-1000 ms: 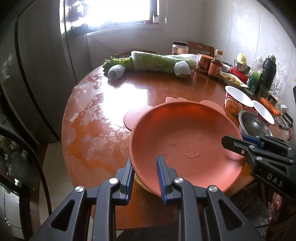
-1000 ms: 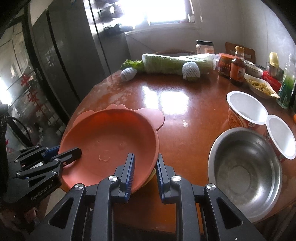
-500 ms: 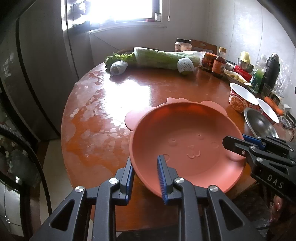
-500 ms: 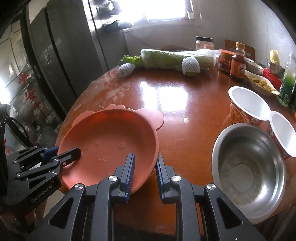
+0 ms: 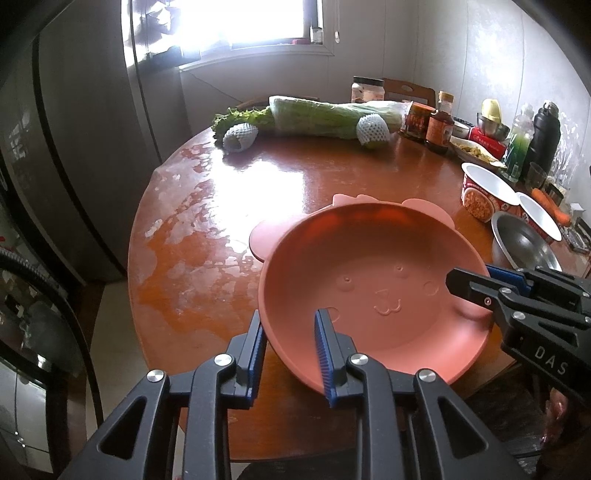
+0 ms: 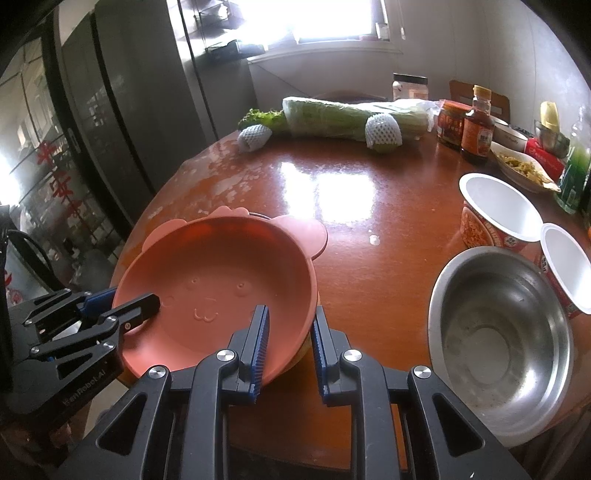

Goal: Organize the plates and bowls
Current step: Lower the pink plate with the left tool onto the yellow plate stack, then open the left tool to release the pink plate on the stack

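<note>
Change: since a second ago you have lifted the pink plate's near edge, so it now tilts above the near edge of the table instead of lying low.
Plate: the pink plate (image 5: pixel 373 280), with a bear face pressed into it, hangs over another pink eared plate (image 5: pixel 264 240) lying beneath it.
Left claw: your left claw (image 5: pixel 290 341) is clenched on the plate's near rim, one pad inside, one under.
Right claw: your right claw (image 6: pixel 288 332) pinches the rim on the opposite side in the same way.
Table: the round brown table (image 6: pixel 369 206) is glossy, with pale worn patches towards its left edge.
Neighbours: a steel bowl (image 6: pixel 498 339) and two white paper tubs (image 6: pixel 495 214) sit to the right.
Room: a wrapped cabbage (image 5: pixel 325 116), bottles and jars line the far side; a bright window (image 5: pixel 258 22) glares behind, and a dark fridge (image 6: pixel 122 110) stands left.
</note>
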{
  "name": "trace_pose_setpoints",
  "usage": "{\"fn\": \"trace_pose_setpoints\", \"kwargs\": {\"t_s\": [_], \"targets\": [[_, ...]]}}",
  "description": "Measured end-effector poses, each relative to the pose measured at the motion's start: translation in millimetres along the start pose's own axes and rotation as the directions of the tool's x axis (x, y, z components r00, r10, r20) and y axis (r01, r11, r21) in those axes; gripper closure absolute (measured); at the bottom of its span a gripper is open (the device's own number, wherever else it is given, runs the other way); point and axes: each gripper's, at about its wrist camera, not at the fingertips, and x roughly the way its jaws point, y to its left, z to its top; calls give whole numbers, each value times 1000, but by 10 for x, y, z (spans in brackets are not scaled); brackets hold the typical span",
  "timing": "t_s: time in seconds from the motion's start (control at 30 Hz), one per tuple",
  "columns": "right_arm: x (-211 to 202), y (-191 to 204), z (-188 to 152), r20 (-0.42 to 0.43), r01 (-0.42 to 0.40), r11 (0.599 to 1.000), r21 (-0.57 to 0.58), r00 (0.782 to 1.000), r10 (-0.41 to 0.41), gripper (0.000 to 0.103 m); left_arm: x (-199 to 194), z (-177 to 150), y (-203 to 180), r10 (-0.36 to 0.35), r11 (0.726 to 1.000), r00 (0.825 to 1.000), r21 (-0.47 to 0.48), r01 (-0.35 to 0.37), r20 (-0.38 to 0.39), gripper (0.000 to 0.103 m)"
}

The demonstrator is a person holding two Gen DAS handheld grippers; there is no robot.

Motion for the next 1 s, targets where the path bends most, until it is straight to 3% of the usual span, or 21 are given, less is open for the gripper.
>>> {"fn": "trace_pose_setpoints", "kwargs": {"t_s": [0.4,0.8,1.0], "targets": [[23,-21,10,-13,-3,1000,15,1000,3,80,31,-2,90,15,999,1000,-40,-15,-1,52],[71,-61,38,-15,0,1000,31,1000,0,76,146,-8,127,-34,997,999,-73,32,-26,41],[92,-43,34,-16,2,1000,21,1000,-1,76,118,-34,179,-43,995,999,-88,40,-28,40]]}}
